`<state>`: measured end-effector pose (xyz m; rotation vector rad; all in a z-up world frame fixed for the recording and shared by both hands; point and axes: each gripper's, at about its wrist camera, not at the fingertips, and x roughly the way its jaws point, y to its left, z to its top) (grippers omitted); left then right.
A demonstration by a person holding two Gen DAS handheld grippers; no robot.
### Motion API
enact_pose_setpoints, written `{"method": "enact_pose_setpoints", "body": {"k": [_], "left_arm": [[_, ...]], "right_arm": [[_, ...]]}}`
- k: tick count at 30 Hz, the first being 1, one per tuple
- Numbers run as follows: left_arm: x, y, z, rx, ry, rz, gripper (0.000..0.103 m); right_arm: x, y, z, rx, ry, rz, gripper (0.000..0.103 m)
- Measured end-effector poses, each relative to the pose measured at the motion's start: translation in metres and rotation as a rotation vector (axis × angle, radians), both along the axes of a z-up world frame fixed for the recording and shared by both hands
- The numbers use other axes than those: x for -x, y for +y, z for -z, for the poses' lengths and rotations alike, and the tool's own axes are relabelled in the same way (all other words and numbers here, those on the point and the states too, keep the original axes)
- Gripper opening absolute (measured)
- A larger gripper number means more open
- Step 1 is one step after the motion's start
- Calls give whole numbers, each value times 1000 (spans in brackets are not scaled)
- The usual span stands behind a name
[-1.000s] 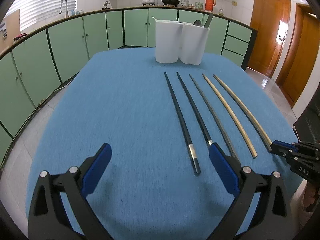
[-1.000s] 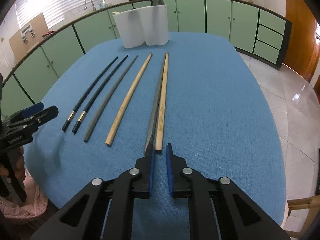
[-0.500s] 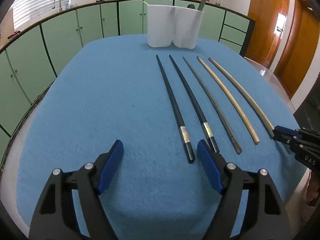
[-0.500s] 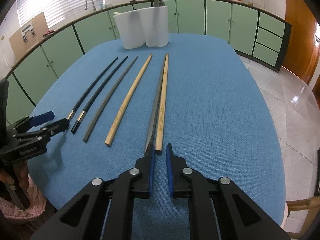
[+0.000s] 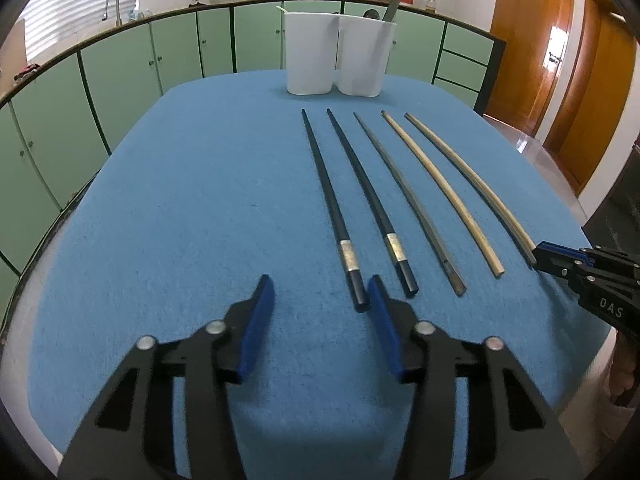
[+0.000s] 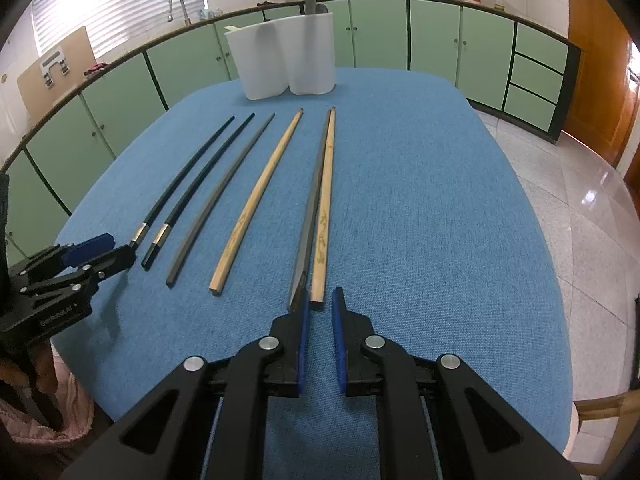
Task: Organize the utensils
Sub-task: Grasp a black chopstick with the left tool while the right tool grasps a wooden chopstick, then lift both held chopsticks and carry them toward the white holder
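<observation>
Your left gripper [image 5: 320, 294] is closing, nothing between its fingers; your right gripper [image 6: 320, 304] sits nearly closed, empty, at the chopsticks' [image 6: 320, 216] ends.

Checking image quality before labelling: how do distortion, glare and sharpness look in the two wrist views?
Left wrist view: strong fisheye bend in the chopsticks and cabinets, dark vignette corners, sharp. Right wrist view: same curving, glare on the floor tiles, bright window blinds, soft shadows beside the left gripper.
</observation>
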<state>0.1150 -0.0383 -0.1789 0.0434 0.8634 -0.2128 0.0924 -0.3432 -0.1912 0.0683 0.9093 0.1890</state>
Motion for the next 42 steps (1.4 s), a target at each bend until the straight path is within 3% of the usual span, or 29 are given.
{"method": "enact_pose_setpoints", "body": {"k": [10,12,20,27,37,42], "left_arm": [[6,-14,0,-1,-6,29,18],[6,-16,0,-8,-7,28,8],[5,-13,-4,1,-9,21,7],[9,-11,-29,-35,-94,18,6],[9,-4,-97,-47,-268,18,6],[0,-1,-133,-14,-332,27,6]], "right_arm": [[0,-1,2,-12,-6,11,11],[1,0,2,-9,-11,16,11],[0,0,-1,-7,-15,36,7],[3,-7,-32,-19,-83,42,7],[0,-18,-98,-6,-233,37,7],[-9,-26,-123,-33,-273,41,7]]}}
